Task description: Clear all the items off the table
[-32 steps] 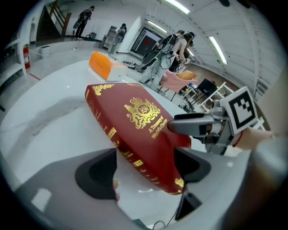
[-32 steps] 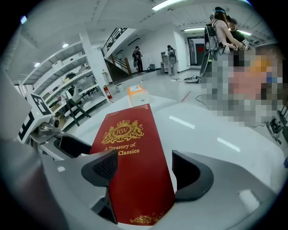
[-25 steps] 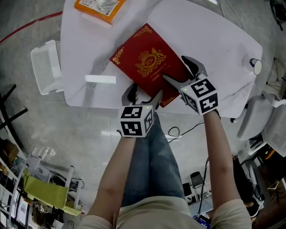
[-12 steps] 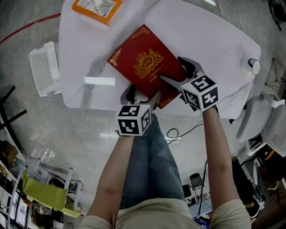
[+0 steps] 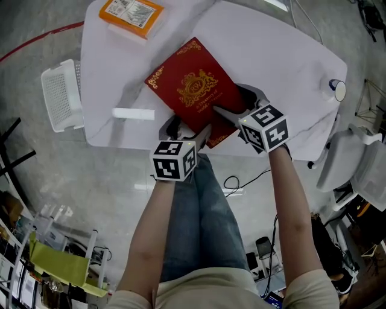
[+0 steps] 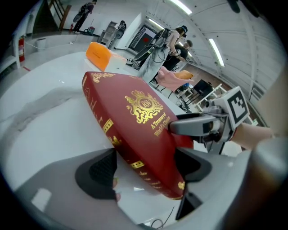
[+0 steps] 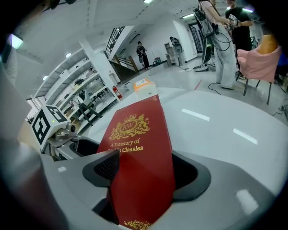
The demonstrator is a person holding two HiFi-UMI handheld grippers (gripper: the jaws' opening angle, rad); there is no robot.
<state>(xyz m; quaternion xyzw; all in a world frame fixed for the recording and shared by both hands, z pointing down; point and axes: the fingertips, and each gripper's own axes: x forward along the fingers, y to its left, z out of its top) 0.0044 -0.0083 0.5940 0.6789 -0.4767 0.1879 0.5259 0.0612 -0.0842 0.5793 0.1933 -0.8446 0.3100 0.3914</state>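
A thick red book [image 5: 196, 87] with gold print lies on the white table [image 5: 271, 48], its near corner over the front edge. My right gripper [image 5: 235, 102] straddles that corner from the right. One finger lies on the cover, the other is below it. Its jaws have just been closing with the book between them, and in the right gripper view the book [image 7: 137, 148] fills the gap of the right gripper [image 7: 146, 173]. My left gripper [image 5: 188, 128] stands at the near left edge. The book [image 6: 135, 121] sits between the jaws of the left gripper [image 6: 146, 168], with a gap at the left pad.
An orange box [image 5: 132, 13] lies at the table's far left and a small white bar [image 5: 134, 113] near the left front edge. A round item [image 5: 338, 89] sits at the right rim. A white basket [image 5: 60, 93] stands on the floor at left, a white chair [image 5: 356, 163] at right.
The right gripper's jaws have narrowed onto the book's corner. Both grippers and the book sit slightly further left in the head view; the left gripper has held its place by the book.
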